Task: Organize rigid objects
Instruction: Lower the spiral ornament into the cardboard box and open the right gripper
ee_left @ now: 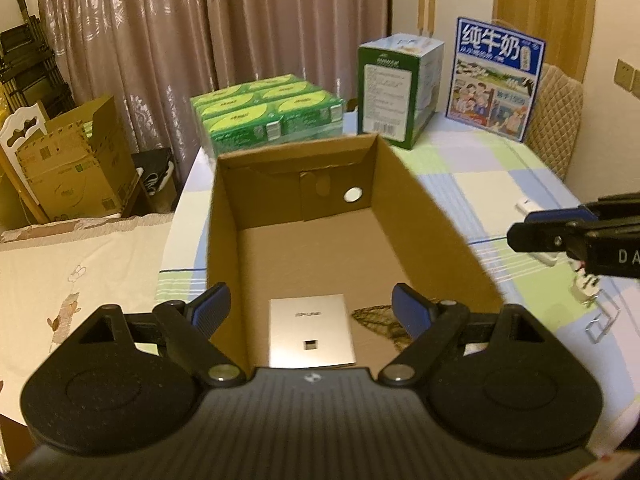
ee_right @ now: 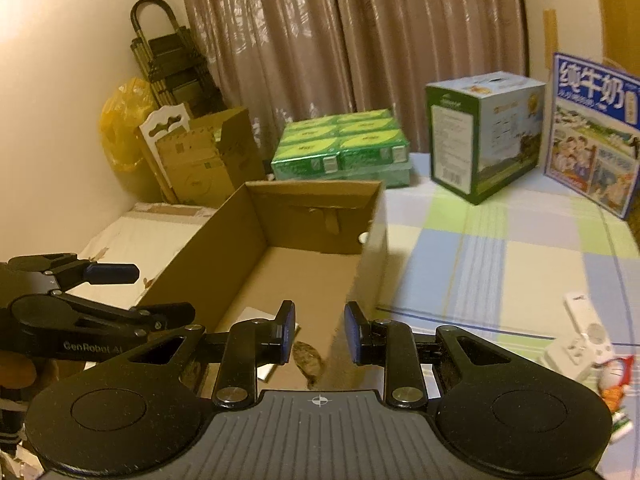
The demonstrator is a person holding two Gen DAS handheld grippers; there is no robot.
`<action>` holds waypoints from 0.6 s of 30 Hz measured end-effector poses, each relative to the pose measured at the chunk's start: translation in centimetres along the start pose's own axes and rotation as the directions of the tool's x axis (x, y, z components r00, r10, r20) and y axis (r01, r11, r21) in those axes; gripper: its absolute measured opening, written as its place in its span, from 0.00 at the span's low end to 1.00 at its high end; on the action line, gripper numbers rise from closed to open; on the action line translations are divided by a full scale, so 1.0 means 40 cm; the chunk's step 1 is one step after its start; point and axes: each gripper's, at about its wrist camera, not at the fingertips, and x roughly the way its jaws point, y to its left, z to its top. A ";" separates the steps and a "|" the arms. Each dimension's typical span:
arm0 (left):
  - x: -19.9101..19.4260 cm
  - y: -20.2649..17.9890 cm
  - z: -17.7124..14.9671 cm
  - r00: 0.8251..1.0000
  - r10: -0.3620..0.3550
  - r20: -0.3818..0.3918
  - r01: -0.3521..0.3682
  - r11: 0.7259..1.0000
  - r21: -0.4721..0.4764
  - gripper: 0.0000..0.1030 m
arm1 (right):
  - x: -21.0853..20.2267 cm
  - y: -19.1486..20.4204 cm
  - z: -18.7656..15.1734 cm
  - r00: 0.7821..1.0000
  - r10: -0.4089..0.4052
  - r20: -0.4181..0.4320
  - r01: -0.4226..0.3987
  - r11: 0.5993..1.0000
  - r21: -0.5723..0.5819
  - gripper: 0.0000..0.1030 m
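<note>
Silver box (ee_left: 312,330) already lies inside the cardboard box (ee_left: 224,216); left gripper (ee_left: 310,312) spread, right gripper (ee_right: 319,332) nearly pressed together, empty; white pieces (ee_right: 582,340) beside it remain.

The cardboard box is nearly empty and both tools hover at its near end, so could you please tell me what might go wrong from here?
1. The cardboard box looks light, with only a flat silver box inside; a tool catching its wall could shove it.
2. The right tool hangs at the box's right wall and could clip the rim.
3. The white remote lies near the table's edge and might be knocked off.
</note>
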 end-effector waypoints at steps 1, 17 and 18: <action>-0.010 -0.010 0.001 1.000 -0.007 0.005 0.007 1.000 0.000 0.83 | -0.020 -0.008 -0.004 1.000 -0.009 0.006 0.009 1.000 -0.001 0.24; -0.139 -0.338 0.000 0.974 -0.215 0.068 0.209 0.974 0.085 0.83 | -0.417 -0.259 -0.169 0.963 -0.260 0.072 0.255 0.964 0.079 0.65; -0.139 -0.361 -0.002 0.971 -0.229 0.067 0.222 0.971 0.091 0.83 | -0.437 -0.274 -0.183 0.958 -0.277 0.071 0.271 0.958 0.091 0.66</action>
